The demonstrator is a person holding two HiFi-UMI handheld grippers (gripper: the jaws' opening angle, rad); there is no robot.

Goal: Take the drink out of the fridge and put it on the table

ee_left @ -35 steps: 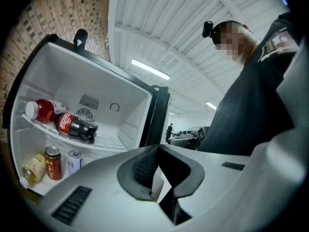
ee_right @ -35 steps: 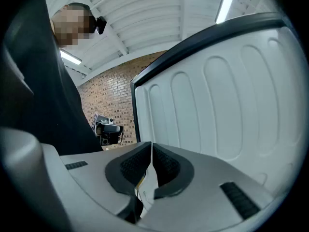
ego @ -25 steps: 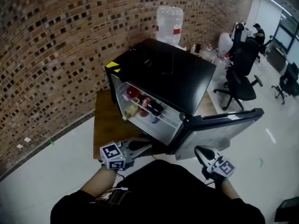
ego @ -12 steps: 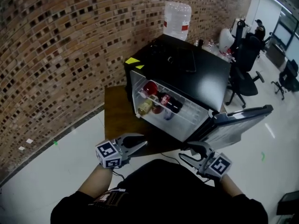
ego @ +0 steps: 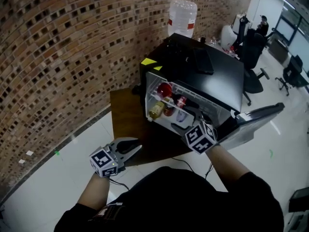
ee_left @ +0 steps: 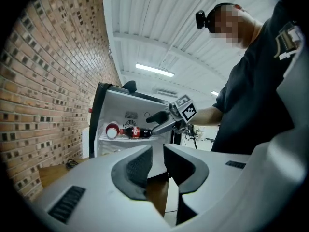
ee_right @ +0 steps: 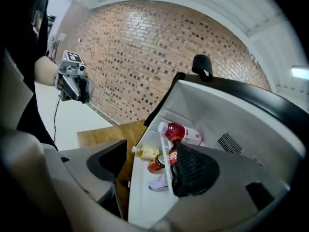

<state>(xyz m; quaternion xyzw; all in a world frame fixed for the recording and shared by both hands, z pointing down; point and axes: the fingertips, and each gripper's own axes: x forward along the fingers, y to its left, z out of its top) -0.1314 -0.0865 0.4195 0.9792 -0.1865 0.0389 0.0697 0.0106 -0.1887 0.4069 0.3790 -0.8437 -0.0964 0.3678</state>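
Note:
A black mini fridge stands open on a wooden table. On its shelf lie a cola bottle, a red-capped bottle and a yellow bottle. My right gripper is at the fridge mouth. Its jaws are opening wide and press on nothing. The cola bottle lies just past one pad. My left gripper hangs low at the table's near edge, its jaws a narrow gap apart and empty. The left gripper view shows the right gripper reaching beside the cola bottle.
The fridge door swings out to the right. A water jug stands behind the fridge, against a brick wall. Office chairs stand far right on a pale floor. A black cable lies by the table.
My right gripper has risen from below the door up to the fridge opening, and its jaws have spread apart. The left gripper stays low and has drifted slightly left.

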